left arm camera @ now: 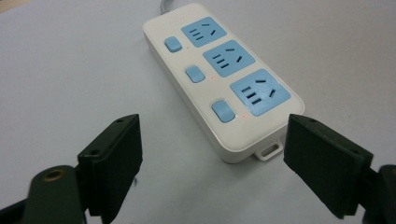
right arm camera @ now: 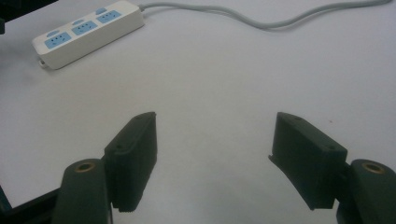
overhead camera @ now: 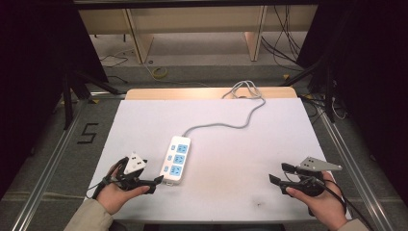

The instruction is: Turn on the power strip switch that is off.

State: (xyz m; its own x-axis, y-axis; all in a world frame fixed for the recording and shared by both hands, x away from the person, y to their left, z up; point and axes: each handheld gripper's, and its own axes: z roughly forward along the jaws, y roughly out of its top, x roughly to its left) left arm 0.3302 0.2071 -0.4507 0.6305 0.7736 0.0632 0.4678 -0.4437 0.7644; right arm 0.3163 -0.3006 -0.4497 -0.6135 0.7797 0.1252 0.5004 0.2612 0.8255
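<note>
Power strip (overhead camera: 176, 159), a white plastic block with three blue sockets and three blue switches, was laid left of centre on the white table (overhead camera: 231, 159), long axis running near-to-far and slightly tilted, grey cord (overhead camera: 226, 124) leaving the far end. No readable brand was spotted. Left gripper (overhead camera: 156, 182) was held open just beside its near end; right gripper (overhead camera: 280, 174), well apart, was open too.
</note>
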